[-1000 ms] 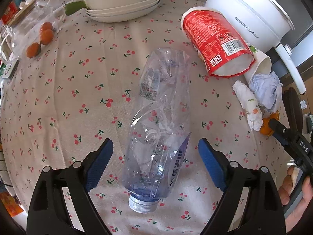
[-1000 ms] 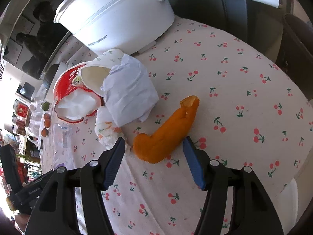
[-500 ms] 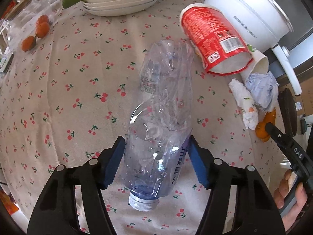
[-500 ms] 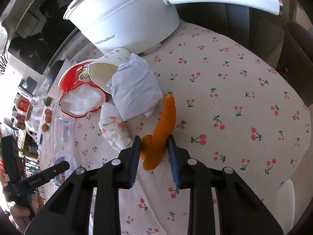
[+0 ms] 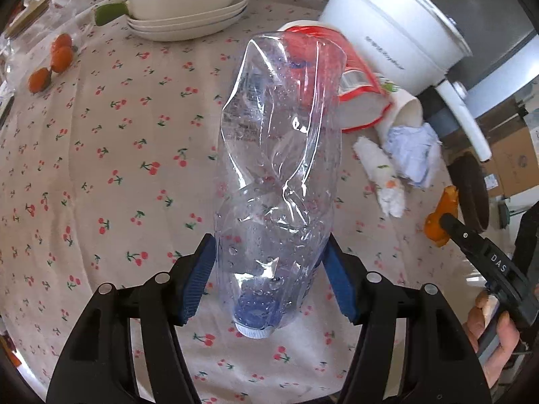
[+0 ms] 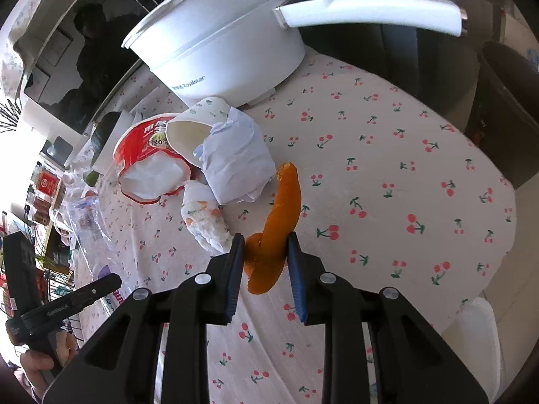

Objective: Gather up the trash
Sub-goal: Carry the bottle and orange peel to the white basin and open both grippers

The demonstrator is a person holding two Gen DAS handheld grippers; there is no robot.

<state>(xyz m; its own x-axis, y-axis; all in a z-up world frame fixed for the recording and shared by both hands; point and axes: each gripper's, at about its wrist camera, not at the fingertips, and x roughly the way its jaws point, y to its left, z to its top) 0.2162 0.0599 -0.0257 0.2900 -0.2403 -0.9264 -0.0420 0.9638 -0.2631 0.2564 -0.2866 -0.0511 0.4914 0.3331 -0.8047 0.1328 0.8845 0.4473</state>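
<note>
L claw (image 5: 269, 279) grips bottle (image 5: 279, 175) (crushed); R claw (image 6: 264, 262) grips peel (image 6: 279, 215).

Table covered in a white cotton cloth printed with red cherries (image 5: 111, 155). Sitting on it: a stack of cream oval ceramic dishes (image 5: 188, 17); three small orange fruits (image 5: 50, 64); a white electric pot with a long handle (image 6: 222, 50); a red paper noodle bowl lying on its side (image 6: 148, 165); a tipped white paper cup (image 6: 195, 124); crumpled pale-blue paper (image 6: 235, 158); a wadded white tissue (image 6: 205, 222).
</note>
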